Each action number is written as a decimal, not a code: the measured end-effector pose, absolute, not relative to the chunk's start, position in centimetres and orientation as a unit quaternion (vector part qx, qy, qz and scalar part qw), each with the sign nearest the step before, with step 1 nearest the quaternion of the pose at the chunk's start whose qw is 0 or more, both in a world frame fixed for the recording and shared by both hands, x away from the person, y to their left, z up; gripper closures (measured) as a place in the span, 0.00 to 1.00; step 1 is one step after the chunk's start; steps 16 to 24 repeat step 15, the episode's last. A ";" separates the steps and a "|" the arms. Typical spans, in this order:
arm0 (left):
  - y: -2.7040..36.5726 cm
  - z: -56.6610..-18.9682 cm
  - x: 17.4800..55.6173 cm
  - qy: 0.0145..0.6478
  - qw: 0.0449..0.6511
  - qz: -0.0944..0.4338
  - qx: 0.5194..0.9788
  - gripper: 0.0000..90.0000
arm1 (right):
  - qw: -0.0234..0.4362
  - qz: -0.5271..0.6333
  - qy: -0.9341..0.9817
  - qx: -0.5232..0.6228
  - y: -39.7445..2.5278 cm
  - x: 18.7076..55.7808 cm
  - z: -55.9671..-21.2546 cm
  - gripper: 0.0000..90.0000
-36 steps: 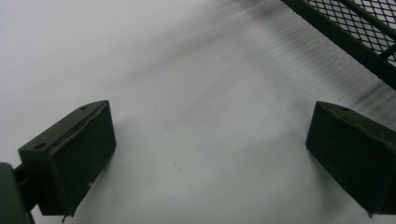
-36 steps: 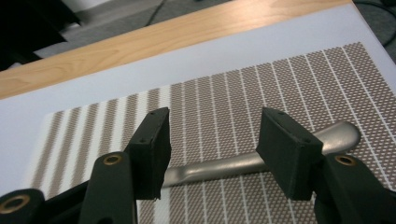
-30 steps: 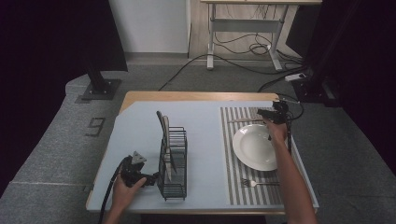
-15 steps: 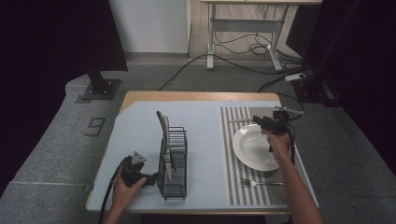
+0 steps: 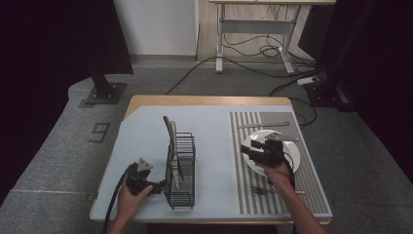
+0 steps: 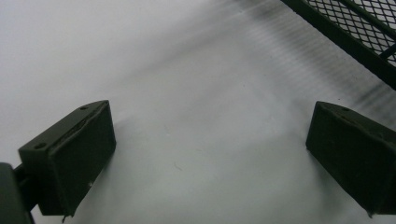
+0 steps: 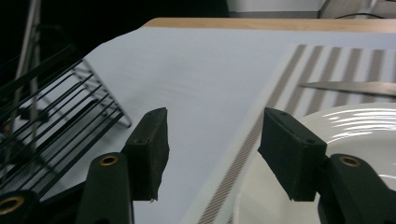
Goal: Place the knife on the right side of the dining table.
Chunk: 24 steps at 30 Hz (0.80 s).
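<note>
White and shiny, the plate [image 5: 285,151] lies on the striped mat [image 5: 253,195] at the right side of the table [image 5: 214,101]. The right gripper [image 5: 247,152] hangs over the plate's left edge, and its jaws stand apart with nothing between them. In the right gripper view, the right jaw sits above the plate's rim [image 7: 355,126] and the left jaw is over the pale blue cloth [image 7: 210,79]; whether either jaw touches the plate I cannot tell. A knife [image 5: 263,125] lies on the mat beyond the plate, and a fork [image 5: 272,191] lies on the mat nearer the person. The left gripper [image 5: 157,186] rests low by the table's near left edge, just beside the black wire rack [image 5: 181,168]. Its jaws are wide apart over bare cloth, with a corner of the rack [image 6: 355,28] at the upper right of the left gripper view. A thin utensil [image 5: 171,141] stands upright in the rack.
</note>
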<state>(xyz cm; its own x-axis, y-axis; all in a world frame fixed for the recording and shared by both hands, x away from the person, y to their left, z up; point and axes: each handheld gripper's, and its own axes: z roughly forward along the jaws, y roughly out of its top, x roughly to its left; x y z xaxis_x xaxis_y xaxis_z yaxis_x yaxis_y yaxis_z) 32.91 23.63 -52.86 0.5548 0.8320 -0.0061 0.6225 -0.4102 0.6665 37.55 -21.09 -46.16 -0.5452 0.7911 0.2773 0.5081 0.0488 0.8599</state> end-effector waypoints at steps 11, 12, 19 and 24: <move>23.6 -52.9 32.9 0.442 0.316 0.166 0.823 0.01 | 0.116 0.510 0.741 0.421 -18.4 35.5 -48.2 0.46; 23.6 -52.9 32.9 0.442 0.316 0.166 0.823 0.01 | 0.115 0.508 0.743 0.421 -18.4 35.5 -48.3 0.46; 23.6 -52.9 32.9 0.442 0.316 0.166 0.823 0.01 | 0.119 0.509 0.740 0.423 -18.4 35.5 -48.3 0.46; 23.6 -52.9 32.9 0.442 0.316 0.166 0.823 0.01 | 0.119 0.509 0.740 0.423 -18.4 35.5 -48.3 0.46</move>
